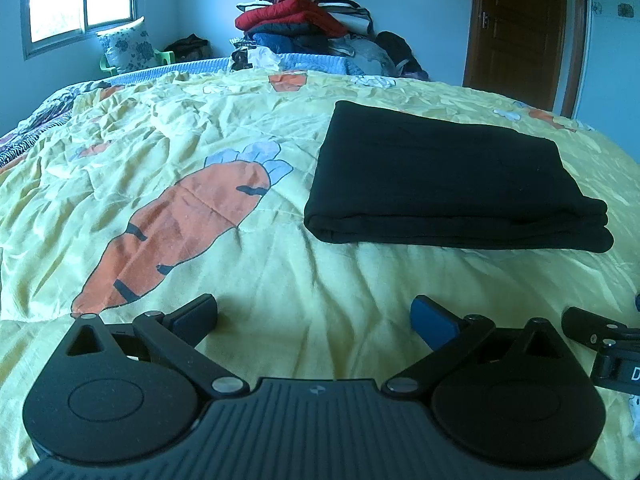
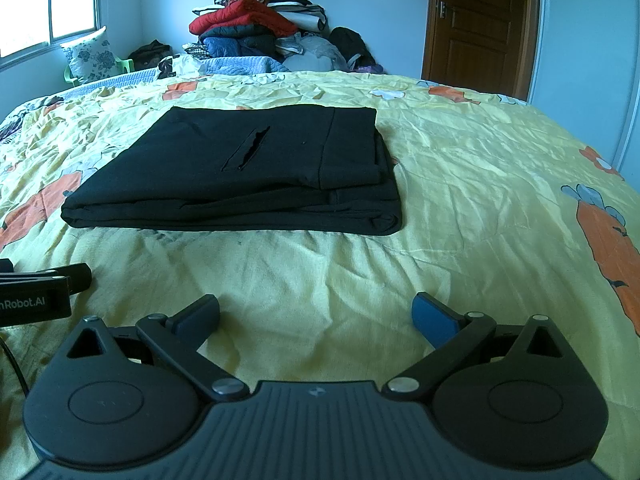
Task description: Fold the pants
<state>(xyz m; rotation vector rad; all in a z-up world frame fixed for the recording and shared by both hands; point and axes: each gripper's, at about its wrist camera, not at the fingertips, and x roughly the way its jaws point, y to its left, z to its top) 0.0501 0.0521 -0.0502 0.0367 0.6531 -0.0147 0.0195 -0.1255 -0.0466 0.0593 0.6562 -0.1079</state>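
Your pants (image 2: 240,168) lie on the bed as a flat black rectangle of several stacked layers, with a slit pocket showing on top and a waistband-like panel along the right side in the right wrist view; to my eye the folding looks done or nearly so. The cloth looks like a soft, matte knit, light and limp, so expect it to sag and slide open if you lift it by 1 layer only. If you must move or square it, take hold at the thick rounded fold edge nearest you, 1 corner per tool, pinching through the whole stack; the right-hand near corner shows slightly offset layers and may want tidying. Around it, the bedspread (image 1: 280,280) is a thin, crinkled yellow cotton-like sheet printed with orange carrots, and it will bunch if you drag across it. The left tongs (image 1: 314,318) stand apart and empty, low over the bedspread, near the front edge of the pants but not touching. The right tongs (image 2: 316,316) are likewise spread wide with nothing between the blue pads. Beyond the bed, a pile of clothes (image 2: 256,28) leans on the far wall, with a brown wooden door (image 2: 480,24) to the right.
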